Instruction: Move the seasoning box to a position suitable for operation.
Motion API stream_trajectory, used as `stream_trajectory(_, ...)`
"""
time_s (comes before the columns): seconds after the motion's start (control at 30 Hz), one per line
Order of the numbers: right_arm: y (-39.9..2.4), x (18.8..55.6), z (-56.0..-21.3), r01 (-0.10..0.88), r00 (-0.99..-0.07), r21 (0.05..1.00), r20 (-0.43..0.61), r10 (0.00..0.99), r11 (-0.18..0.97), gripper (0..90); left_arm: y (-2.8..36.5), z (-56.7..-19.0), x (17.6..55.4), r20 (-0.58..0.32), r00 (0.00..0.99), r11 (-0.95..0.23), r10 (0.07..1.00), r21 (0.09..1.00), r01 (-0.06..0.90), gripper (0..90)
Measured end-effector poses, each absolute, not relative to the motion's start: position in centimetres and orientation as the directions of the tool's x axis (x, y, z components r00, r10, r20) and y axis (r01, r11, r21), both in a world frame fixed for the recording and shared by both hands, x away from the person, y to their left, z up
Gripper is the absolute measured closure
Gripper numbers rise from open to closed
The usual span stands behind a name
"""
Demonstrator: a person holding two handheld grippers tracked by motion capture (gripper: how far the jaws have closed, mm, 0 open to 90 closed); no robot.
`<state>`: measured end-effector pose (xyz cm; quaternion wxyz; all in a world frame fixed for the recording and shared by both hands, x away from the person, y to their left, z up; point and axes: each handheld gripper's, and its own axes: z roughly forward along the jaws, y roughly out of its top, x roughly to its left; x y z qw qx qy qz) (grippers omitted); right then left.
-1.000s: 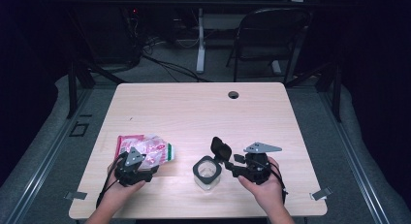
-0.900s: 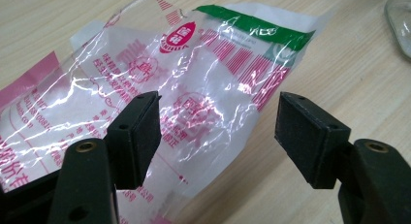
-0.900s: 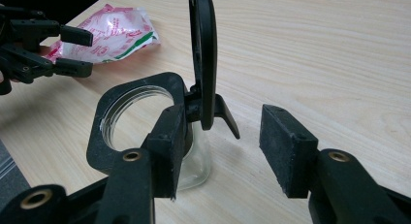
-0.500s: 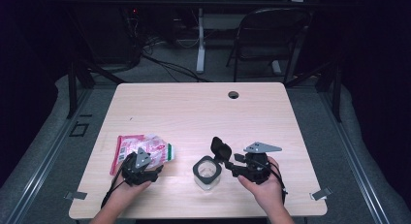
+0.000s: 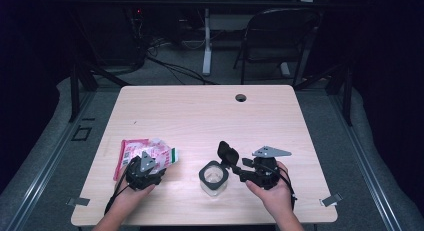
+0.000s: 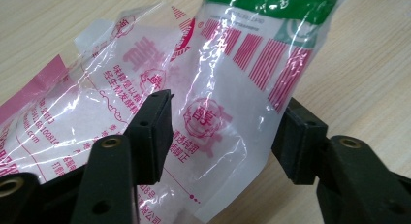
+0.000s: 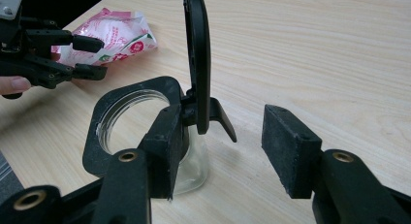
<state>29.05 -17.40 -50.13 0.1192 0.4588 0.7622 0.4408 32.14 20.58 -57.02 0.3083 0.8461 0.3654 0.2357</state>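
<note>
- Since a second ago the left gripper (image 5: 145, 167) has pushed a little forward onto the plastic bag (image 5: 150, 152), and its jaws have just been closing with the bag's clear end between them.
- Left gripper view: the bag (image 6: 228, 83) fills the gap between the two black pads; whether they already press on it cannot be told, and the pads stand well apart.
- Right gripper (image 5: 239, 167) has stayed put beside the glass jar (image 5: 213, 178), jaws apart.
- Right gripper view: one pad lies against the jar's (image 7: 140, 132) black collar by the hinge of the upright flip lid (image 7: 196, 59); the other pad is clear of it.
- High view alone shows bag and jar apart near the wooden table's (image 5: 200, 111) front edge.
</note>
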Motion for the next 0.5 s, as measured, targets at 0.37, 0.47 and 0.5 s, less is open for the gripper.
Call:
stream_trajectory(0.37,-17.3,29.0,-50.2,0.595,-0.552,0.779,0.218,0.805,0.197,49.6,21.5,-56.4,32.2,0.060,0.601,-0.443,0.797,0.735,0.514,60.3)
stream_trajectory(0.47,-17.3,29.0,-50.2,0.595,-0.552,0.779,0.219,0.804,0.197,49.4,21.7,-56.2,32.3,0.033,0.600,-0.424,0.799,0.739,0.524,65.4)
stream_trajectory(0.5,-17.3,29.0,-50.2,0.595,-0.552,0.780,0.219,0.805,0.196,49.2,21.8,-56.2,32.2,0.021,0.595,-0.410,0.804,0.743,0.529,66.6)
